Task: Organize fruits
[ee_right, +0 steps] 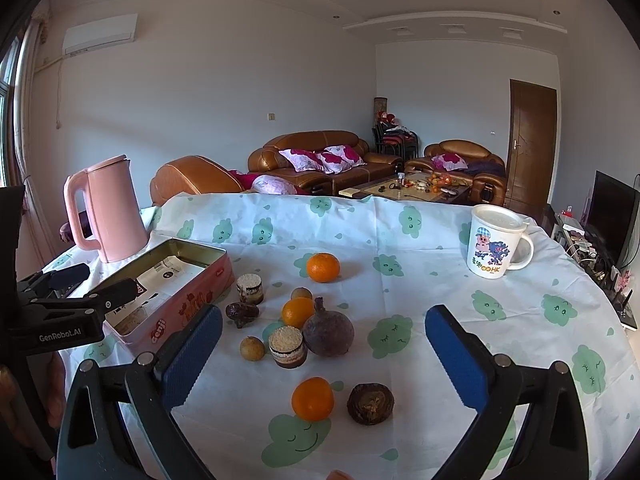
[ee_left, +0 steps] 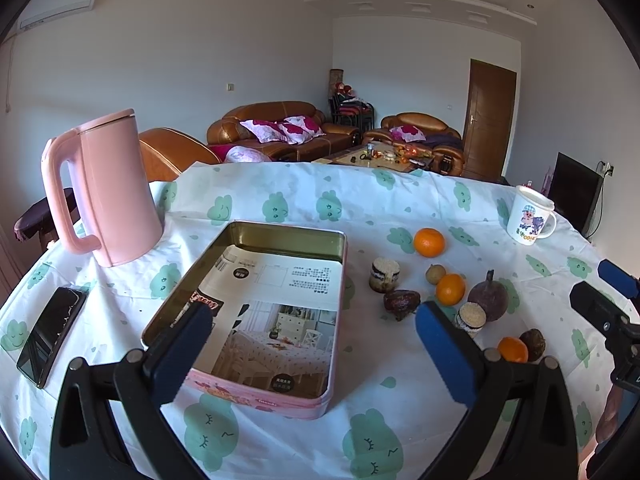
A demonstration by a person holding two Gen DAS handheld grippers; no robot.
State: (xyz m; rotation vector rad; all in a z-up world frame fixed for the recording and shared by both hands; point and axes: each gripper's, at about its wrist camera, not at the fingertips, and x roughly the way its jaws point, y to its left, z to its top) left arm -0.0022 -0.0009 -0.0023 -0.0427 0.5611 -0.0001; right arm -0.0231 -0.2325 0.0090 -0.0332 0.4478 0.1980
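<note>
Fruits lie loose on the tablecloth: three oranges (ee_right: 312, 399) (ee_right: 297, 312) (ee_right: 323, 267), a dark purple fruit (ee_right: 328, 334), small brown fruits (ee_right: 252, 348) (ee_right: 301, 293), a dark wrinkled fruit (ee_right: 370, 404) and another (ee_right: 241, 313). Two small round cakes (ee_right: 287, 346) (ee_right: 250, 288) stand among them. An open pink tin box (ee_left: 256, 312) with a paper liner sits to their left. My left gripper (ee_left: 312, 336) is open above the tin's near right corner. My right gripper (ee_right: 324, 350) is open and empty above the fruit cluster.
A pink kettle (ee_left: 108, 192) stands at the back left and a black phone (ee_left: 52, 334) lies left of the tin. A white cartoon mug (ee_right: 496, 246) stands at the back right. The round table's edge (ee_right: 600, 280) curves away on the right.
</note>
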